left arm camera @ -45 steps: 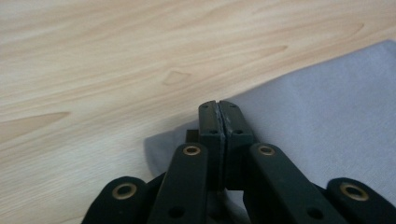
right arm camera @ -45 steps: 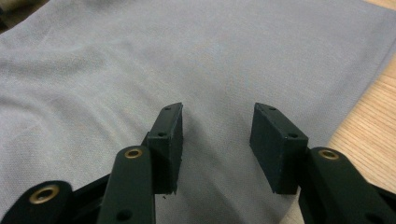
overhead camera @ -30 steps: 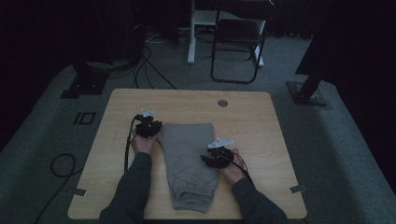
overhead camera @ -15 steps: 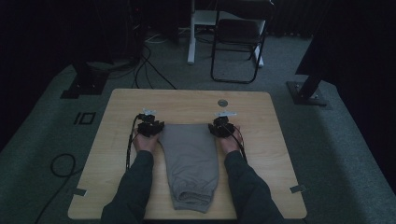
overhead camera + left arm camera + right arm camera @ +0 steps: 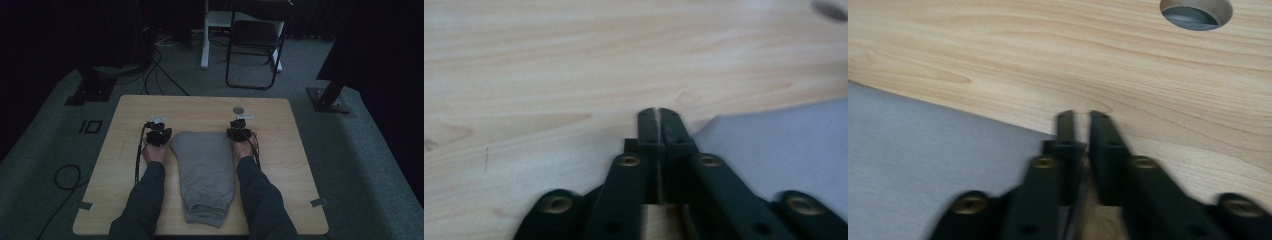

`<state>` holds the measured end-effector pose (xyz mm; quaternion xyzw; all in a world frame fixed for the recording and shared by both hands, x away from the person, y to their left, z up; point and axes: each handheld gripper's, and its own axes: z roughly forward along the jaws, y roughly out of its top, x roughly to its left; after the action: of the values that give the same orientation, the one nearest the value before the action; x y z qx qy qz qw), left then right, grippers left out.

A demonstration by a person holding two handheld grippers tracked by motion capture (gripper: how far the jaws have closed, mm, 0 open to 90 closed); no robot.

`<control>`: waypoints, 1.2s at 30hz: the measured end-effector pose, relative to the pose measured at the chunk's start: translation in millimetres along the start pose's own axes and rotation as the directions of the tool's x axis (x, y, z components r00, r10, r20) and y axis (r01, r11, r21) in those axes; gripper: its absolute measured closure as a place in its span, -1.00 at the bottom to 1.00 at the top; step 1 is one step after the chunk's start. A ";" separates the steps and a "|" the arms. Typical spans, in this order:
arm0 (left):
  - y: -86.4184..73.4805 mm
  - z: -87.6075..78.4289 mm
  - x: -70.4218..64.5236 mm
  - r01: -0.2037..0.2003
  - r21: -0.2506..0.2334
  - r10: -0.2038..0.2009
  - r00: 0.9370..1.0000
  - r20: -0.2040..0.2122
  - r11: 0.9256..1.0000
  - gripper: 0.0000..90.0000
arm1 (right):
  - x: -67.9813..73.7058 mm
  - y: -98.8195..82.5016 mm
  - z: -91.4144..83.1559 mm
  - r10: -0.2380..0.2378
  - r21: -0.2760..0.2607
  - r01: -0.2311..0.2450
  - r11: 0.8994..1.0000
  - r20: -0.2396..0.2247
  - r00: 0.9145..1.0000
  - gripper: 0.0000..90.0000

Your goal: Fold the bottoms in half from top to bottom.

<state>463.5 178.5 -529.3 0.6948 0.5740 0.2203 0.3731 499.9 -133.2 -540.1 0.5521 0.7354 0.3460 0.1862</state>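
Light wood tabletop [image 5: 295, 150] w/ round hole [image 5: 1196, 12] lying on grey carpet [image 5: 370, 165]; folded grey fabric shorts [image 5: 207, 172] at centre; left gripper [image 5: 658, 116] closing shut, right gripper [image 5: 1082, 116] closing, slightly apart.

The high view is dim, the room around the surface [image 5: 200, 107] nearly black at left and right. Both gripper views are bright and evenly lit, with soft focus and slight motion blur near the bottom.

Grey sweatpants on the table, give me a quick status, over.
Left gripper shut at the far left corner of the sweatpants, jaws just closing. Right gripper closing at the far right corner, narrow gap left. Grip on cloth unclear. Nothing in the way.
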 end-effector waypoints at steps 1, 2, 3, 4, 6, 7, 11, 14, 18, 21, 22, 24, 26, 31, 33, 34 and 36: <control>1.1 0.8 -1.5 -0.003 -0.007 0.003 1.000 0.030 1.000 0.71 | -1.6 -0.1 -0.5 0.012 -0.003 -0.012 1.000 -0.023 1.000 0.54; 2.1 2.1 -3.7 -0.013 -0.006 0.014 0.998 0.057 1.000 0.59 | -2.6 -0.2 -0.8 0.021 -0.003 -0.021 1.000 -0.041 0.999 0.44; 2.8 3.7 -7.1 -0.031 -0.004 0.031 0.998 0.061 1.000 0.49 | -2.9 -0.5 -1.2 0.018 -0.005 -0.018 1.000 -0.045 0.999 0.36; 3.1 5.7 -10.6 -0.042 -0.001 0.042 0.997 0.060 0.999 0.40 | -2.5 -0.7 -1.7 0.017 -0.004 -0.017 1.000 -0.047 0.999 0.30; 3.7 10.8 -15.4 -0.058 0.012 0.057 0.995 0.082 0.998 0.30 | -1.5 -0.9 -0.8 0.003 0.006 -0.003 1.000 -0.059 0.998 0.22; 3.5 13.6 -17.6 -0.066 0.017 0.065 0.995 0.073 0.998 0.24 | -0.7 -1.0 0.1 -0.011 0.015 0.012 1.000 -0.061 0.998 0.19; 2.9 23.5 -18.2 -0.067 0.062 0.063 0.996 0.063 0.996 0.18 | 3.8 -2.4 3.3 -0.059 0.041 0.060 0.997 -0.025 0.998 0.18; 1.7 27.4 -15.9 -0.060 0.086 0.055 0.997 0.060 0.995 0.15 | 4.2 -3.7 4.6 -0.068 0.042 0.069 0.997 -0.019 0.998 0.18; -3.6 30.0 -12.8 -0.055 0.096 0.049 0.997 0.065 0.994 0.14 | 5.5 -4.0 4.1 -0.087 0.047 0.088 0.995 -0.020 0.996 0.29; -4.6 29.1 -13.1 -0.059 0.094 0.053 0.996 0.074 0.994 0.20 | 7.6 -4.3 3.6 -0.081 0.048 0.082 0.995 -0.016 0.997 0.38; -4.6 28.9 -13.4 -0.052 0.098 0.043 0.995 0.093 0.994 0.35 | 8.2 -4.4 3.4 -0.078 0.048 0.078 0.996 -0.011 0.997 0.45; -4.9 28.5 -15.6 -0.058 0.104 0.046 0.993 0.107 0.993 0.51 | 10.2 -5.1 2.8 -0.072 0.049 0.073 0.996 -0.018 0.997 0.60; -4.9 27.8 -16.9 -0.064 0.109 0.051 0.991 0.121 0.992 0.74 | 11.5 -5.9 2.6 -0.073 0.047 0.075 0.996 -0.034 0.997 0.77; -4.8 23.8 -21.2 -0.098 0.106 0.088 0.991 0.098 0.989 0.86 | 10.5 -4.5 2.8 -0.055 0.059 0.059 0.997 -0.069 0.996 0.92; -4.5 21.7 -19.6 -0.096 0.094 0.088 0.992 0.094 0.991 0.86 | 6.5 -3.9 3.4 -0.038 0.047 0.042 0.998 -0.097 0.995 0.93; -3.4 20.2 -19.1 -0.097 0.084 0.089 0.992 0.093 0.992 0.86 | 6.5 -3.9 3.4 -0.038 0.047 0.042 0.998 -0.097 0.995 0.93; 0.5 15.7 -17.7 -0.091 0.064 0.085 0.991 0.099 0.994 0.86 | 3.8 -1.6 -0.9 -0.024 0.007 0.025 1.000 -0.122 0.992 0.93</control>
<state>471.1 157.3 -536.5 0.7416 0.5313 0.1832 0.3663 497.0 -130.2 -540.1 0.5215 0.7538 0.3735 0.1428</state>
